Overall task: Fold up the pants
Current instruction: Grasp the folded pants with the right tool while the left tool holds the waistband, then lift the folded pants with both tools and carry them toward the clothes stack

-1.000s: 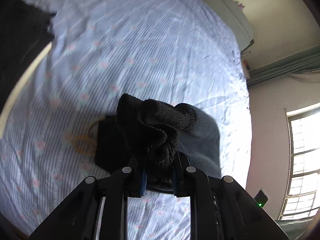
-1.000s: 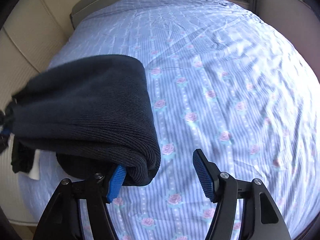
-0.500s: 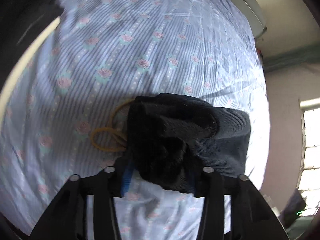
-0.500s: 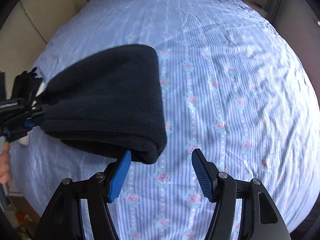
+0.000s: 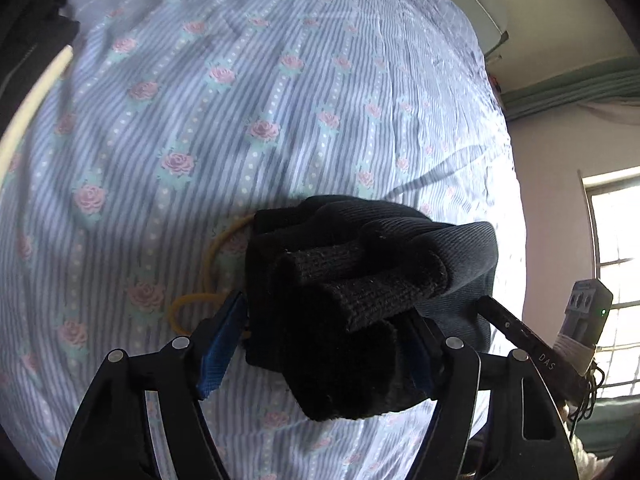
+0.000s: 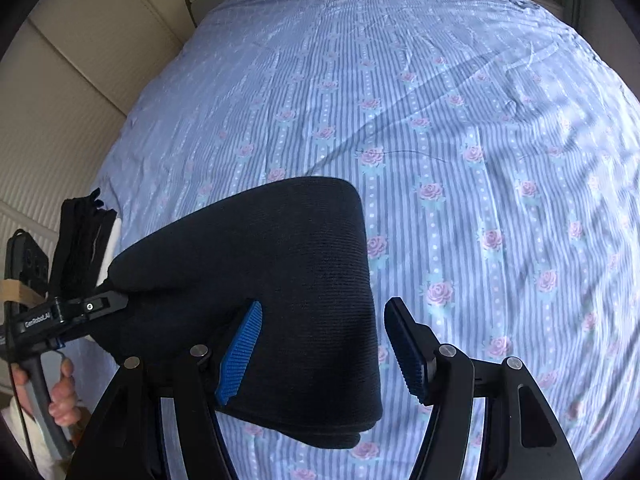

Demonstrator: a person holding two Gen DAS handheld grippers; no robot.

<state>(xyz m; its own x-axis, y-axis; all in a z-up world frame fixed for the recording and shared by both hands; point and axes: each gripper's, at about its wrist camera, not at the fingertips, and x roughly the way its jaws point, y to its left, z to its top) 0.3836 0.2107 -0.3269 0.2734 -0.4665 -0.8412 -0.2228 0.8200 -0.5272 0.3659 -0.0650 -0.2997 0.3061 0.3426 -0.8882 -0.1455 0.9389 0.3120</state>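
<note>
The dark knitted pants (image 5: 360,276) are folded into a thick bundle above the striped rose-print bedsheet (image 5: 240,112). In the left wrist view my left gripper (image 5: 320,344) has its jaws spread wide around the bunched cuff end, which fills the gap; the right pad is hidden by cloth. In the right wrist view the pants (image 6: 280,264) lie between the fingers of my right gripper (image 6: 320,352), which is open, with a gap to the right pad (image 6: 404,352). The left gripper (image 6: 80,312) shows there at the bundle's far end.
A yellow cord loop (image 5: 208,276) lies on the sheet beside the bundle. More dark clothing (image 6: 82,240) lies at the bed's left edge near the wall panels (image 6: 60,100). A window (image 5: 616,240) and the other gripper's body (image 5: 528,344) are at the right.
The left gripper's jaws have spread from a tight pinch to a wide gap, still filled by the cuff. The bundle has come lower toward the sheet, and the right gripper has slid under its folded end.
</note>
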